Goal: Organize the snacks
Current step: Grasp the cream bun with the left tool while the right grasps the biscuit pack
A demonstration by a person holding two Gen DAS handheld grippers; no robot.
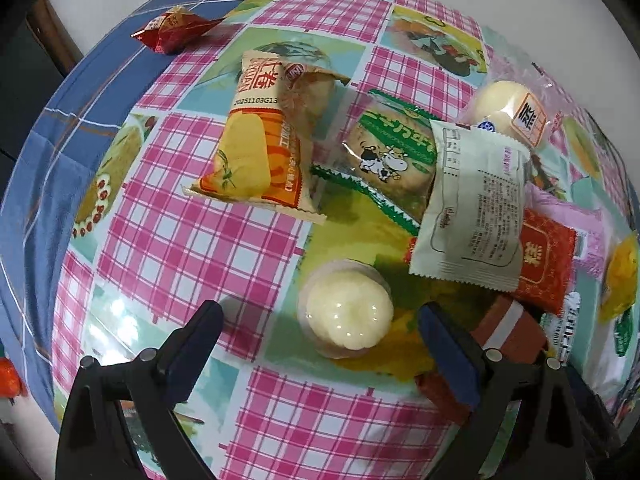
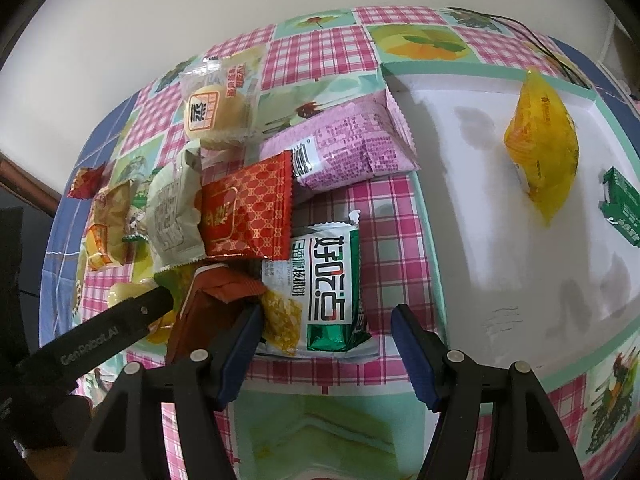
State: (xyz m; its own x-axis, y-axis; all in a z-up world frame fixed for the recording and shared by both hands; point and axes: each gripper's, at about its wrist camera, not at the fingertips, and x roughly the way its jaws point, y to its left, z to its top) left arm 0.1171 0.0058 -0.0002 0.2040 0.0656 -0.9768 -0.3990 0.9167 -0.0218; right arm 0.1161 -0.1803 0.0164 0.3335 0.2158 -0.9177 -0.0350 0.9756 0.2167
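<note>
Left tool (image 1: 320,340) gapes wide over the jelly cup (image 1: 345,309), holding nothing; lower squarely, pinch its sides gently; right tool (image 2: 326,344) waits half-open, empty, by the tray (image 2: 432,216).

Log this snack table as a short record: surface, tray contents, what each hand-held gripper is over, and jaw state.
surface: checked tablecloth
tray: yellow packet, green packet
pile beside tray: red packet, pink packet, white-green packet, others
left hand-held gripper: open, over jelly cup, not touching
right hand-held gripper: open, over the white-green packet, holding nothing
</note>
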